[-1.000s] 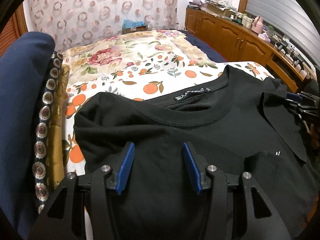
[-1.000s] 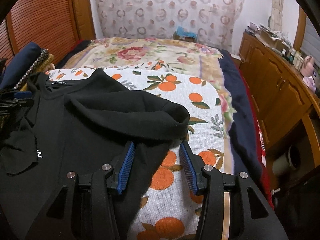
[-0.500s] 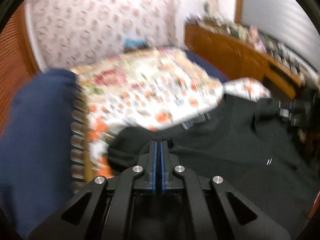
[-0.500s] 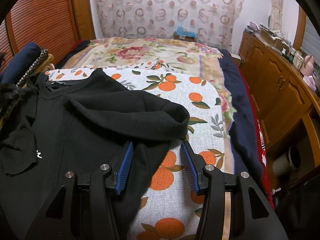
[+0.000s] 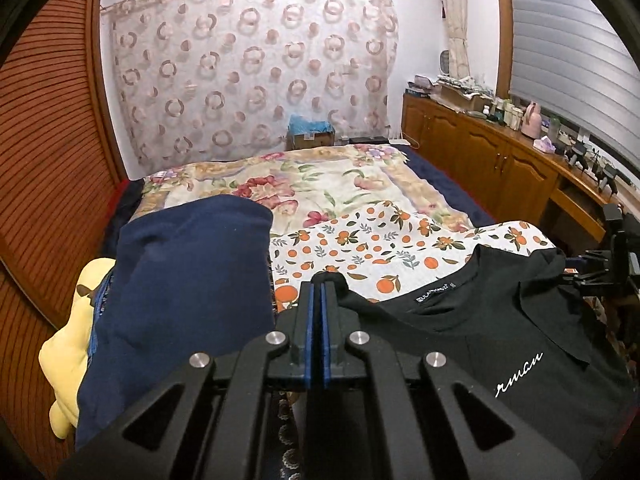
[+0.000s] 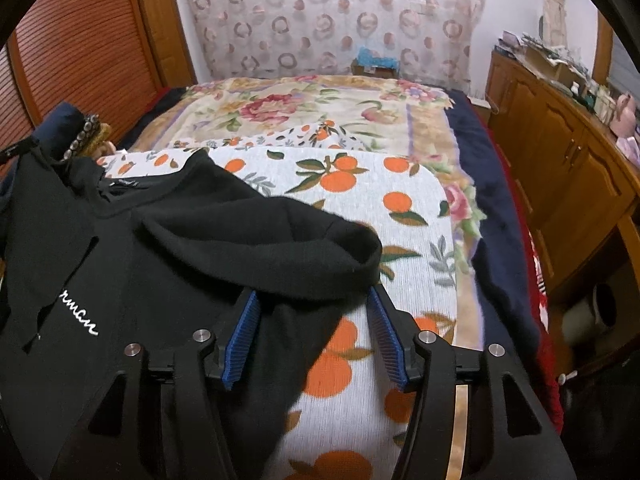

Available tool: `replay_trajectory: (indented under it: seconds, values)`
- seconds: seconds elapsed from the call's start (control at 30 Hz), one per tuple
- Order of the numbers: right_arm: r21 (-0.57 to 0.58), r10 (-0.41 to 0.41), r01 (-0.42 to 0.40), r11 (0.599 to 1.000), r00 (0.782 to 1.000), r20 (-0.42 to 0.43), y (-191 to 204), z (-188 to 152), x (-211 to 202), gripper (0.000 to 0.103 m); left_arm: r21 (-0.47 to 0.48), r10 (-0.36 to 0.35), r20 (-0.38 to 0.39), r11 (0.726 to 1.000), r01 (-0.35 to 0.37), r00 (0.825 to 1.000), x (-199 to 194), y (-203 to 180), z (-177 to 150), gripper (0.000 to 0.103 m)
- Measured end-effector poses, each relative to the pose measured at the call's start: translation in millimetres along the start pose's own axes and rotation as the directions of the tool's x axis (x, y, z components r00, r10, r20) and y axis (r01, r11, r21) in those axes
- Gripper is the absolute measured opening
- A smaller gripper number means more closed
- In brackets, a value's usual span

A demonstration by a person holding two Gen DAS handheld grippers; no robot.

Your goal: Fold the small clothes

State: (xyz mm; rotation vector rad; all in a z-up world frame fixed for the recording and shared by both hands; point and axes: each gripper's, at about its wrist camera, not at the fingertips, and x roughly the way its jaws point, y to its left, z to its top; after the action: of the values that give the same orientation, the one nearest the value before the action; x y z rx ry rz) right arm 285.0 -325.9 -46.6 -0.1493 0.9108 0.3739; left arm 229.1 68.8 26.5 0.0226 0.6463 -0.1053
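Observation:
A black T-shirt [image 5: 480,332] with small white script lies on an orange-print cloth [image 5: 384,240] on the bed. My left gripper [image 5: 317,292] is shut on the shirt's left shoulder fabric and holds it raised. In the right wrist view the shirt [image 6: 168,264] spreads left and centre, its right sleeve [image 6: 320,240] bunched in front of my right gripper [image 6: 312,304]. That gripper is open, its blue pads on either side of the sleeve's lower edge, over the orange-print cloth [image 6: 360,184].
A navy folded garment [image 5: 180,288] and a yellow item [image 5: 68,352] lie left of the shirt. A floral blanket [image 5: 300,184] covers the far bed. Wooden cabinets [image 5: 500,160] run along the right; a wooden slatted wall [image 6: 80,48] stands left.
My left gripper closed on the shirt's left shoulder and lifted it up, so the view rose. My right gripper stayed open by the sleeve, barely moving.

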Motion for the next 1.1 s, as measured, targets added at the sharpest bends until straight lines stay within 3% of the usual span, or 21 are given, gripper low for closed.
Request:
replay_trajectory:
  seconds: [0.17,0.37,0.83,1.1]
  values:
    - [-0.008,-0.011,0.011,1.000,1.000,-0.015,-3.7,20.8,13.1,0.056,-0.005,-0.014,0.006,1.000,0.014,1.000,-1.8,-0.4,-3.4,0.001]
    - [0.022,0.038,-0.038,0.999,0.999,-0.016,-7.7,45.6,25.0,0.052,-0.009,-0.032,0.015,0.999,0.032,0.999,-7.4,-2.3,-9.1,0.001]
    - [0.027,0.015,-0.014,1.000,1.000,-0.008,-11.9,32.8,-3.5,0.053,-0.011,-0.041,0.028,0.999,0.042,0.999,-17.0,-9.1,-18.2,0.001]
    - [-0.027,-0.042,0.040,0.999,0.998,-0.048,-1.6,23.8,13.4,0.051,0.004,-0.069,0.047,0.998,0.069,0.996,-40.0,-20.5,-30.2,0.001]
